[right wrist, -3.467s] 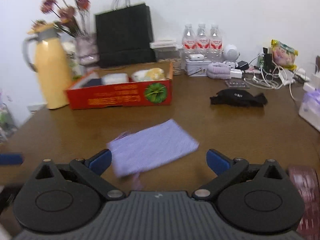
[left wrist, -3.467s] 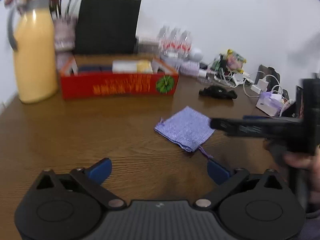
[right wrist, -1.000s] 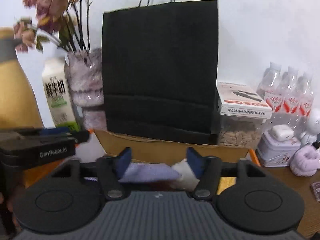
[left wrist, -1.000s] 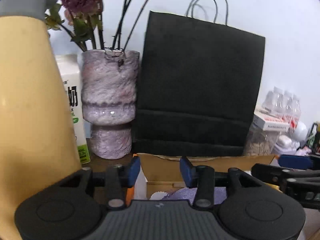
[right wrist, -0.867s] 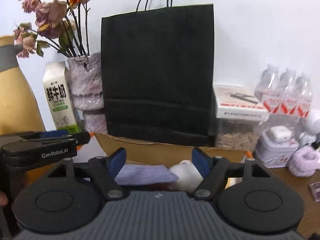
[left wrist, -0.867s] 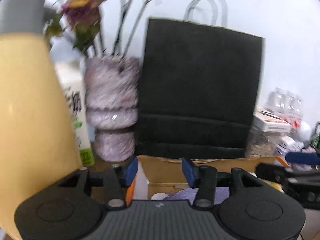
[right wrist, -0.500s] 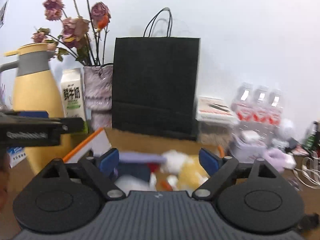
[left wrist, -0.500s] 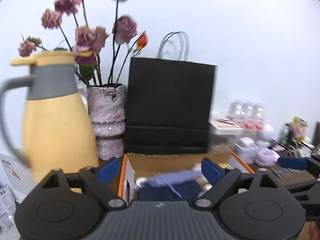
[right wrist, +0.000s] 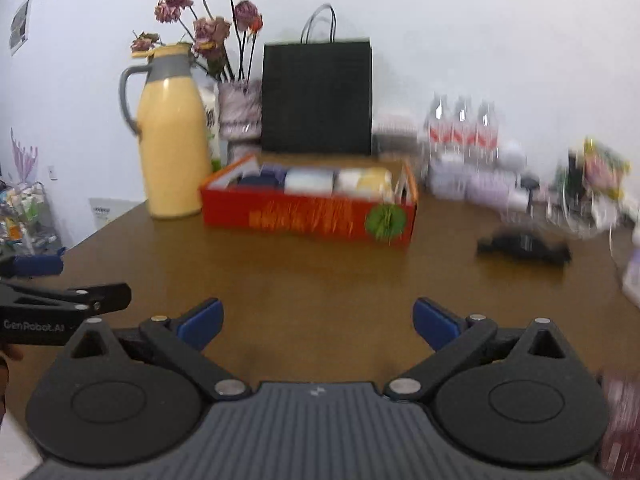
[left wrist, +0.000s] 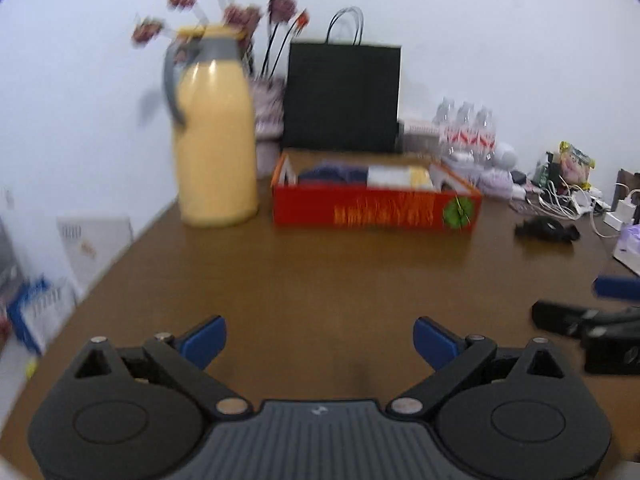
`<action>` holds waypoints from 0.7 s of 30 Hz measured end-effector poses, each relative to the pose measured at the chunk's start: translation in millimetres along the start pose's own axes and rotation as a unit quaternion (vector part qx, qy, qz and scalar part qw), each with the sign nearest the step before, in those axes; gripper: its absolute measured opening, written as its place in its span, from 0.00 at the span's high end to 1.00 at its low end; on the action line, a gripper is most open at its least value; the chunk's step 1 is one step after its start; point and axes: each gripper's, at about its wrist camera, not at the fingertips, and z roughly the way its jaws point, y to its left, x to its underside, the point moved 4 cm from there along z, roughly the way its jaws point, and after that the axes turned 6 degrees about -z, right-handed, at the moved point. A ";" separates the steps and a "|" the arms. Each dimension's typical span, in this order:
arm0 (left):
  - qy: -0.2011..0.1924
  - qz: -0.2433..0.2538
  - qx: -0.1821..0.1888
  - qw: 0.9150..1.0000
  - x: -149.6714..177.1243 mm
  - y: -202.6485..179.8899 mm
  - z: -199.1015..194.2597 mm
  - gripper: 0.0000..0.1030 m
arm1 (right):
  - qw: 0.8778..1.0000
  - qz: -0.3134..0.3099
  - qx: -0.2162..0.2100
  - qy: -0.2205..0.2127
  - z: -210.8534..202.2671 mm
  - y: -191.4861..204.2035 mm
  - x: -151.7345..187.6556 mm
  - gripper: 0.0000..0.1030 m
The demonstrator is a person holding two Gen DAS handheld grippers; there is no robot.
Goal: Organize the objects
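A red cardboard box [left wrist: 376, 210] stands at the back of the brown table [left wrist: 320, 280] and shows in the right wrist view [right wrist: 308, 216] too. A purple cloth pouch [left wrist: 334, 170] lies at its left end beside white and yellow soft items [right wrist: 336, 180]. My left gripper [left wrist: 320, 338] is open and empty, low over the table's near part. My right gripper [right wrist: 318, 322] is open and empty, also well short of the box. Each gripper shows at the edge of the other's view.
A yellow jug [left wrist: 216, 144], a vase of dried flowers [right wrist: 236, 120] and a black paper bag [left wrist: 342, 98] stand behind the box. Water bottles [left wrist: 466, 124], cables and chargers [left wrist: 568, 196] and a black strap [left wrist: 546, 230] lie at the right.
Both grippers let go of the purple pouch over the box, opened wide and pulled back toward me. The pouch now lies in the box.
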 end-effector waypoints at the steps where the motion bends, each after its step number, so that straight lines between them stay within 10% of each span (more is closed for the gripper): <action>1: 0.010 -0.001 0.010 1.000 6.9 0.1 -8.8 0.03 | 1.000 0.004 -0.003 0.011 -5.1 3.1 8.6 0.00; 21: 0.016 0.018 0.021 0.999 44.1 -7.8 -70.0 0.03 | 0.999 -0.023 0.029 0.034 -63.1 33.5 45.4 0.00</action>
